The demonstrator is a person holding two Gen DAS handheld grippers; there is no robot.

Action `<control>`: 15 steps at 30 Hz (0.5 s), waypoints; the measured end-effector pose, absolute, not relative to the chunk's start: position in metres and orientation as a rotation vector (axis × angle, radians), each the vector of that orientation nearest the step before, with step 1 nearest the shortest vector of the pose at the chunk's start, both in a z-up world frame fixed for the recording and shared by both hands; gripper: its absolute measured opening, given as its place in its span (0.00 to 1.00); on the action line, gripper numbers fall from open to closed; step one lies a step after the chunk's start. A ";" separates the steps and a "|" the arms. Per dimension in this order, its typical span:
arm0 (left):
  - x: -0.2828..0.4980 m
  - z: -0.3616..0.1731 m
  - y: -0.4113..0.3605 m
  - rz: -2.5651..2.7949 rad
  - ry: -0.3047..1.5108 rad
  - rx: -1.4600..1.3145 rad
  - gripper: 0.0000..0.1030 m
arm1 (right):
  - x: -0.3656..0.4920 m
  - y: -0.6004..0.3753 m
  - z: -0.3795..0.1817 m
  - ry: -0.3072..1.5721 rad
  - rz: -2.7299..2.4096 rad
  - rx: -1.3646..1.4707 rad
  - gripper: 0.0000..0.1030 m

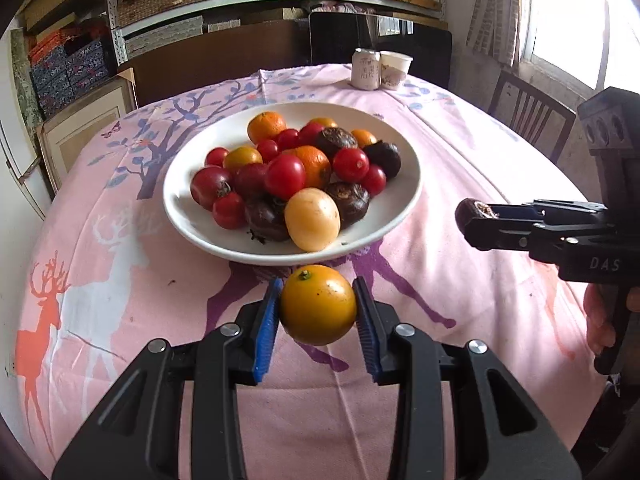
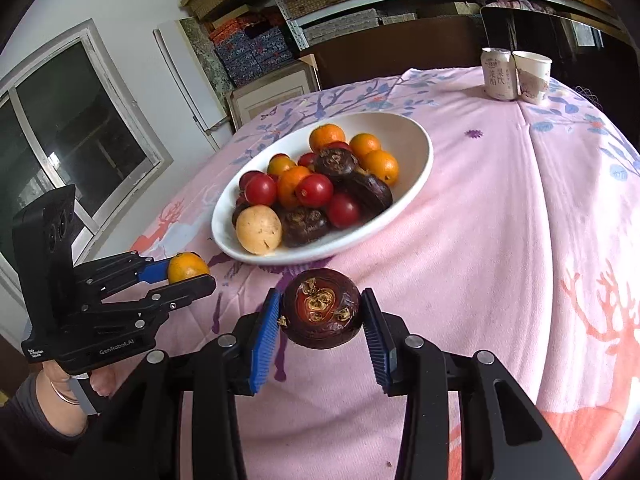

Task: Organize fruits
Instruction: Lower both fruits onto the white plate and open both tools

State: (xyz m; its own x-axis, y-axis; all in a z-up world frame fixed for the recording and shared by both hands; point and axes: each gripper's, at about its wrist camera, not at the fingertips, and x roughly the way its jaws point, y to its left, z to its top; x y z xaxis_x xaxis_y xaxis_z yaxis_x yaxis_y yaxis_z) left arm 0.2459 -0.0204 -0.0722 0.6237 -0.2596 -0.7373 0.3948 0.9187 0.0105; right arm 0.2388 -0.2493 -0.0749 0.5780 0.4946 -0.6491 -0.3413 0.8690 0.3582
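Left tongs point(image 1: 317, 304) pinch an orange point(image 1: 318, 305); right tongs point(image 2: 321, 307) pinch a water chestnut point(image 2: 322, 307).

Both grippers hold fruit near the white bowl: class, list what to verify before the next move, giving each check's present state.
1. Left gripper clamps the orange fruit on both sides: ok.
2. Right gripper clamps the dark brown fruit on both sides: ok.
3. Both fruits lifted off the tablecloth: cannot tell.
4. Grippers apart from each other: ok.
5. White bowl has free room: not ok, heaped.
6. Can and paper cup away from the grippers: ok.
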 end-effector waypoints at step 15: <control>0.365 -0.051 -0.018 -0.251 0.834 0.126 0.60 | 0.376 -0.202 -0.027 0.843 0.506 0.309 0.47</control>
